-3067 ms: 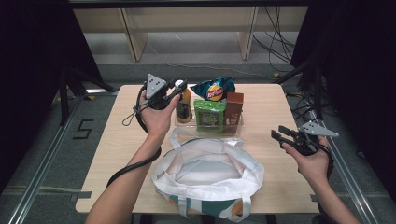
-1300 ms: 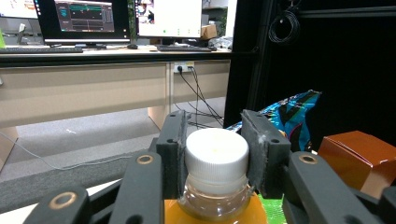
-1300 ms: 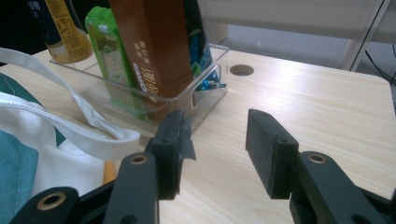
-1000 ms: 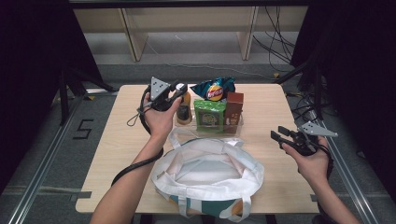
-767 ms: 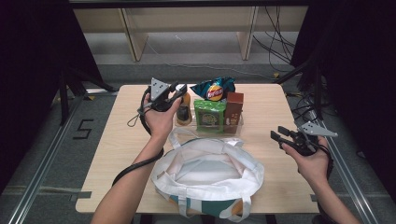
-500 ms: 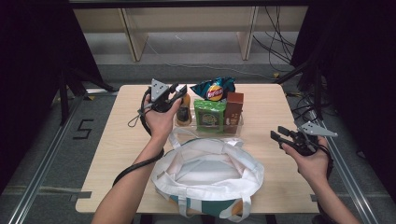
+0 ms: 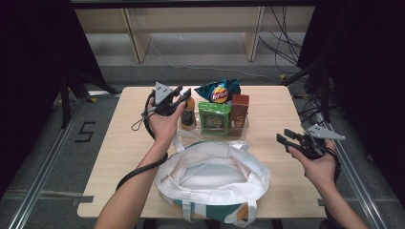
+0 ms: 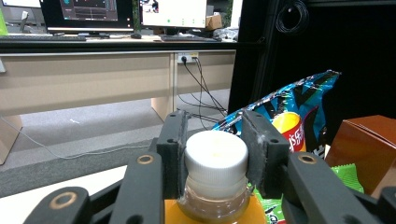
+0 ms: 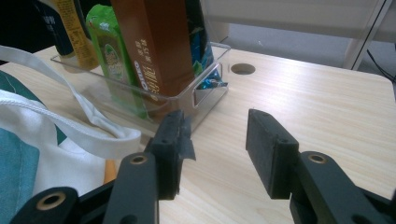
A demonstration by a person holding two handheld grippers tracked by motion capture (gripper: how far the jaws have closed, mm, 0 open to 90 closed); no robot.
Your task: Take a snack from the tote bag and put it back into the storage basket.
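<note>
High view first: the wooden surface [image 7: 267, 107] spreads under both my arms, and the biggest thing on it is the white tote bag [image 7: 212, 179], lying at the near edge with its mouth gaping and its handles flopped outward. Just behind the bag sits the clear plastic bin [image 7: 239, 130], packed upright with groceries. From my left to my right in that bin stand the bottle [image 7: 189, 117], the green packet [image 7: 213, 117] and the brown carton [image 7: 239, 110], with the blue chip bag [image 7: 219, 90] poking up behind them.

My left claw [image 7: 181, 95] is over the left end of the bin, and it is clamped on the bottle. In the left gripper view the 2 pads press against either side of the white cap [image 8: 215, 156], with the amber neck showing below and the chip bag [image 8: 299, 109] and carton [image 8: 364, 144] off to one side.

My right claw [image 7: 286, 138] hangs above the surface to the right of the bag, well apart from the bin. In the right gripper view its jaws stand parted with nothing between them, only bare wood, and they point toward the bin's end wall [image 9: 208, 95], the carton [image 9: 152, 46] and a bag strap [image 9: 93, 123].
</note>
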